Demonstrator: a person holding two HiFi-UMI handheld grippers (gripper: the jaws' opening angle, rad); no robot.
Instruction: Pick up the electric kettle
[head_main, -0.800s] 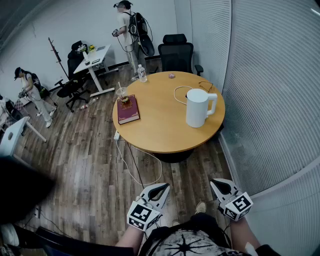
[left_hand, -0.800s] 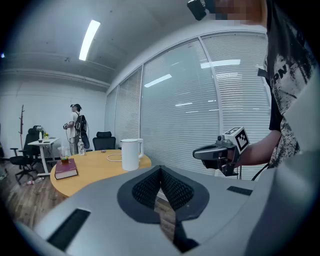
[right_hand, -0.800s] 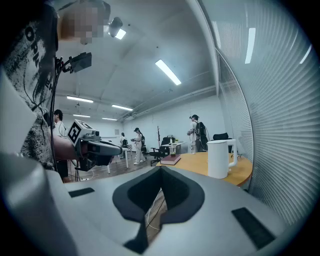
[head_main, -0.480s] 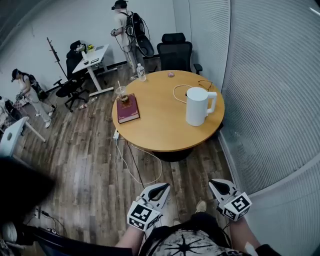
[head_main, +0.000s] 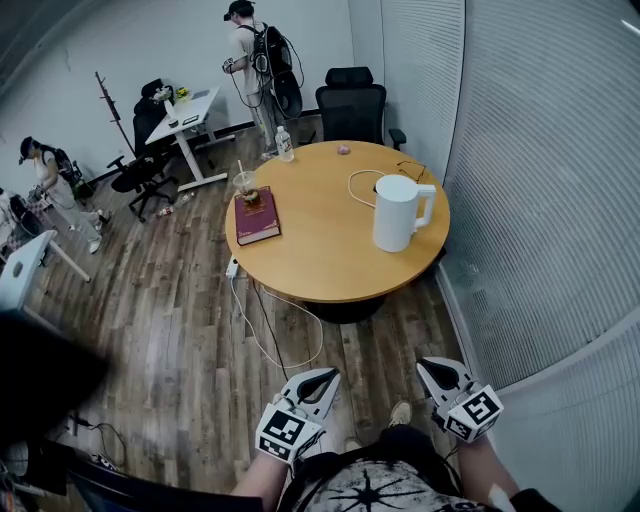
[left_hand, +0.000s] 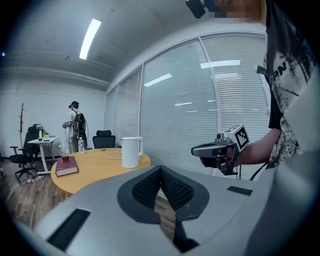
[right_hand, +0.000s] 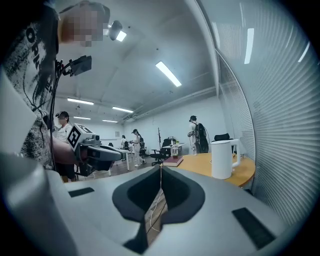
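The white electric kettle (head_main: 397, 213) stands upright on the right side of the round wooden table (head_main: 330, 260), handle to the right; it also shows far off as the kettle (left_hand: 131, 152) and the kettle (right_hand: 221, 159). My left gripper (head_main: 324, 377) and right gripper (head_main: 428, 368) hover low over the floor, well short of the table. Both are shut with nothing between the jaws. The left gripper (left_hand: 160, 170) has its pads touching, and the right gripper (right_hand: 161, 169) likewise.
On the table lie a dark red book (head_main: 256, 218), a drink cup (head_main: 243, 184), a water bottle (head_main: 284, 146) and a white cable loop (head_main: 360, 186). A cable (head_main: 262, 335) trails over the wood floor. A black chair (head_main: 352, 108) stands behind; blinds wall on the right; people at the back.
The head view has shifted very slightly; both grippers stay in place and shut. The people in the background have moved a little.
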